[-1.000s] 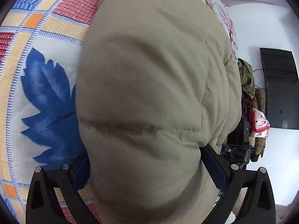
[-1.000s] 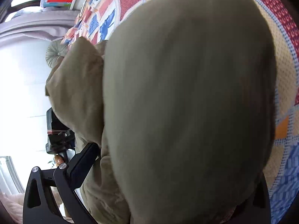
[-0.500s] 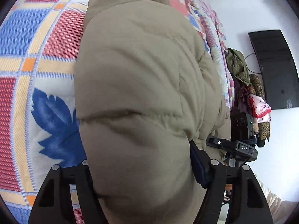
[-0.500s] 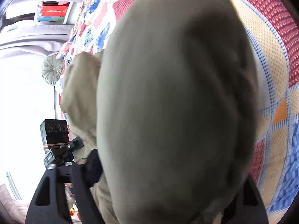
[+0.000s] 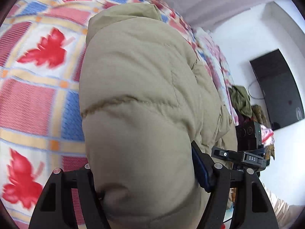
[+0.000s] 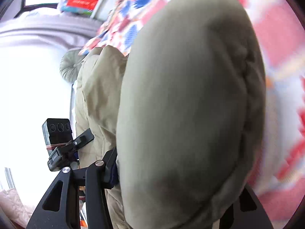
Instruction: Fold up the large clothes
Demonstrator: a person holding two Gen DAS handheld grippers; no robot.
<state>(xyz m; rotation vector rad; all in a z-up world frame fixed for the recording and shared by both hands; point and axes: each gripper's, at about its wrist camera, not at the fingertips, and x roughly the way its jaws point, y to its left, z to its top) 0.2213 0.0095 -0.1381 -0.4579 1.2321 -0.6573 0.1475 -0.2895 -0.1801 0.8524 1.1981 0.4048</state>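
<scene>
A bulky beige puffer jacket (image 5: 143, 76) fills the left wrist view, bulging up between the fingers of my left gripper (image 5: 144, 164), which is shut on a thick fold of it. Only the blue pad of the right finger (image 5: 199, 164) shows; the padding hides the other. In the right wrist view the same jacket (image 6: 186, 85) swells between the jaws of my right gripper (image 6: 179, 171). They are closing and the left finger (image 6: 111, 164) presses into the fabric. The jacket hangs lifted above the patterned bedspread (image 5: 38, 99).
The bedspread (image 6: 276, 47) with red and blue leaf prints lies under both views. A black screen (image 5: 276, 89) hangs on the white wall, with a heap of clothes (image 5: 240, 99) below it. A round grey cushion (image 6: 68, 66) and a red box (image 6: 82, 2) lie beyond the bed.
Both grippers have narrowed onto the jacket and risen with it. The bedspread has dropped away and slid beneath, blue leaf prints giving way to red ones.
</scene>
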